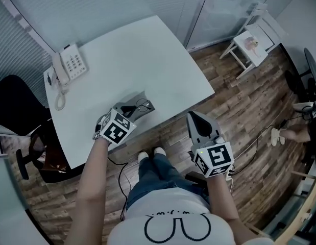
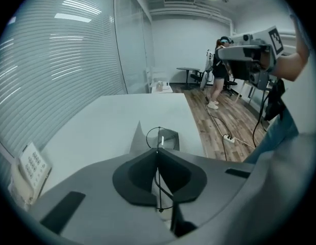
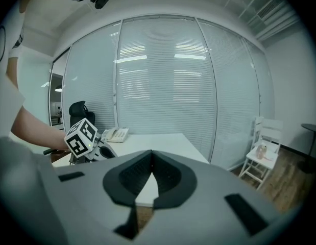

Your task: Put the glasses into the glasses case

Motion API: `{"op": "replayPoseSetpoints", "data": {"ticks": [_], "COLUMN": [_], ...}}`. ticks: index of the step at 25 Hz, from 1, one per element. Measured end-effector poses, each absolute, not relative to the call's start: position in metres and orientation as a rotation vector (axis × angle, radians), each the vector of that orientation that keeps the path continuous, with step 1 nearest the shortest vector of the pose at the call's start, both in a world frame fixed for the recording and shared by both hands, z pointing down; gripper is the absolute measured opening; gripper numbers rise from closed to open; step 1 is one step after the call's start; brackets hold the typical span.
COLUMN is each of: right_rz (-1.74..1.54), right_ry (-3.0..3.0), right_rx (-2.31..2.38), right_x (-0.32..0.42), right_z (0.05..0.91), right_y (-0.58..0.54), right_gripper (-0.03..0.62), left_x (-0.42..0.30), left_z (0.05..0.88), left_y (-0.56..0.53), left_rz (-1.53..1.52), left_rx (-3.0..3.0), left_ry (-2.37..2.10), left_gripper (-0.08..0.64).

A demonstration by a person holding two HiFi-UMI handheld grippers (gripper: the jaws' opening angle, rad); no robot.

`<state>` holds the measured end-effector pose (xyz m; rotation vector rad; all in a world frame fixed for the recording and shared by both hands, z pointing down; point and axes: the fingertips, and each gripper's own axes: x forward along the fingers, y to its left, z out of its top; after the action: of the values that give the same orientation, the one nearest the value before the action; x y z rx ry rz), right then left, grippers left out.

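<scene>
My left gripper [image 1: 132, 108] hangs over the near edge of the white table [image 1: 132, 50], shut on the thin wire-framed glasses [image 1: 143, 105]. In the left gripper view the wire frame [image 2: 159, 179] runs between the closed pads, with one lens ring sticking out past the tips. Just beyond lies the open grey glasses case [image 1: 137, 98], its lid flap raised [image 2: 170, 137]. My right gripper [image 1: 198, 117] is off the table to the right, above the wooden floor, shut and empty [image 3: 151, 154].
A white desk phone [image 1: 70, 64] sits at the table's left end. A black office chair [image 1: 15, 106] stands left of the table, a small white chair [image 1: 252, 42] at the far right. A power strip [image 2: 228, 138] lies on the floor; a person [image 2: 217, 80] stands far back.
</scene>
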<state>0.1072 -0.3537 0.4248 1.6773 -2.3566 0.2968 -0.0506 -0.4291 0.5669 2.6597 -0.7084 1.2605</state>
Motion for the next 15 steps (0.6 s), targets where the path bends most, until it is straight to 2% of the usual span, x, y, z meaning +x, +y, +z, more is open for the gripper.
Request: {"op": "replayPoseSetpoints", "data": {"ticks": [12, 15], "right_rz": [0.339, 0.318], "right_ry": [-2.362, -2.377], "right_rx": [1.634, 1.631], "right_x": [0.103, 0.102], "right_z": [0.439, 0.433], "right_y": [-0.353, -0.357], "right_gripper": [0.011, 0.011], "left_x": [-0.051, -0.054], "left_z": [0.598, 0.591], "left_y": [-0.427, -0.427], "left_rz": [1.360, 1.320], "left_rx": [2.649, 2.649], "left_ry": [-0.772, -0.786], "left_gripper": [0.023, 0.065]}}
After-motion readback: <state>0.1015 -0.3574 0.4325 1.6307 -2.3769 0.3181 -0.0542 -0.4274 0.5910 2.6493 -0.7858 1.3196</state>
